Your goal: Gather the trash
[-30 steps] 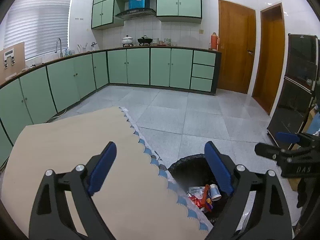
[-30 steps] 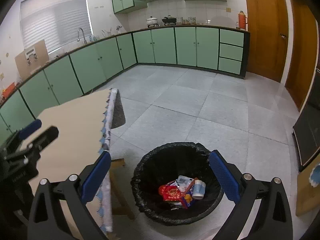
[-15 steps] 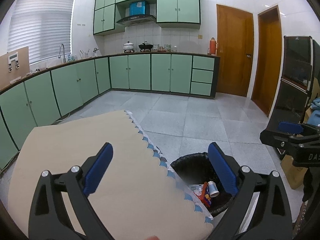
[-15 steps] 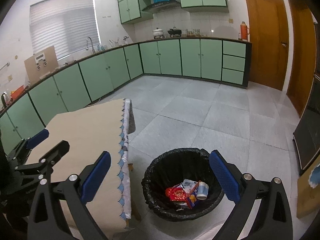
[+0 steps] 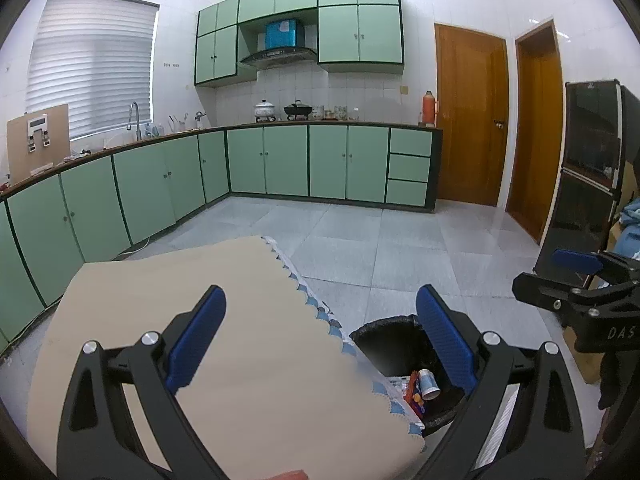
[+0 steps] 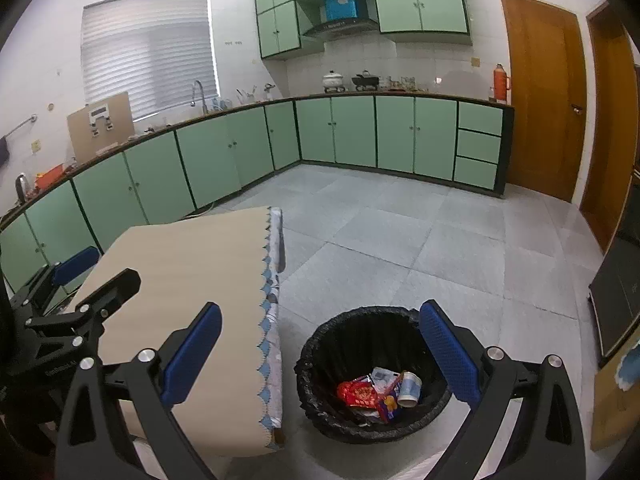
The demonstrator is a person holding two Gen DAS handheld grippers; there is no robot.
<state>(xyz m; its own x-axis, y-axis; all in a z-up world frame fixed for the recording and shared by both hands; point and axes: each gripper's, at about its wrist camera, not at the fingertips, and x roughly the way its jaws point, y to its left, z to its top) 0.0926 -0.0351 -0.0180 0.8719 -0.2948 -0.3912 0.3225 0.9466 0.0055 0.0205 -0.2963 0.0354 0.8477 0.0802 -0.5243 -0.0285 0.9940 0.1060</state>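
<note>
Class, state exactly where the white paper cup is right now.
In the right wrist view the white paper cup lies on its side inside the black-lined bin on the floor, right of the red wrapper and beside the table.

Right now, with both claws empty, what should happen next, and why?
Probably stop. The left gripper and right gripper are open and empty, the tablecloth shows no litter, and the wrappers and paper cup already lie in the trash bin.
</note>
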